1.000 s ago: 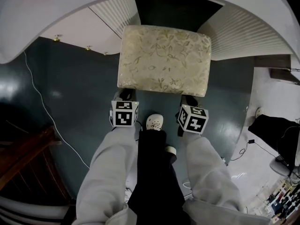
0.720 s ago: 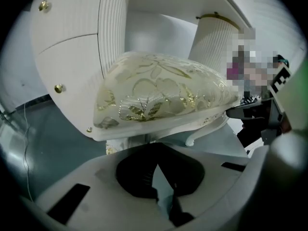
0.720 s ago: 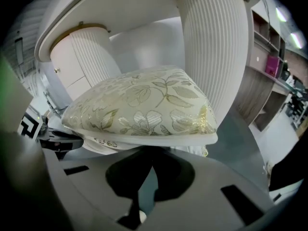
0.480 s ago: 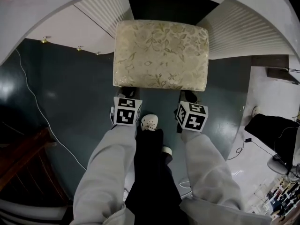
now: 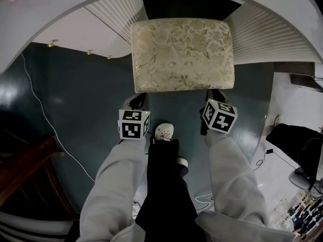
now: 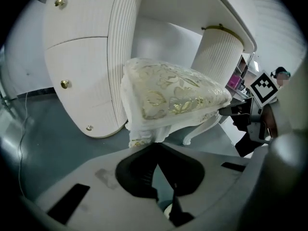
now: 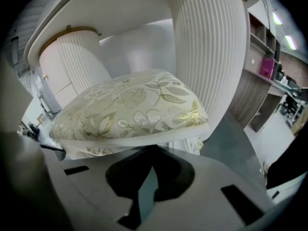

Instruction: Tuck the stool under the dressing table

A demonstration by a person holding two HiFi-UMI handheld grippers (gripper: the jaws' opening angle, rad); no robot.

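Far left, the drawer-fronted pedestal of the table curves away, and just inside it the left gripper sits low at the stool's near-left corner. Its jaws are closed tip to tip with nothing visible between them, nosed up against the white skirt just above a carved leg. In the centre, the stool stands on the dark floor in the knee gap, its far edge about level with the table's rim and its near edge out in the open. I'd judge it rigid in the frame but soft on top. That padded brocade cushion looks slick and would give under a push, so the firm rail under the cushion at both near corners is the place to bear on. It is probably light enough to slide, though the legs may drag and skew it toward a pedestal if the push is uneven. Moving right, the right gripper is likewise closed and empty, tucked under the near-right edge of the seat, with the ribbed right pedestal just beside. From above the seat hides all the legs, the recess behind is black, and I can't tell whether the tips touch wood or only fabric.
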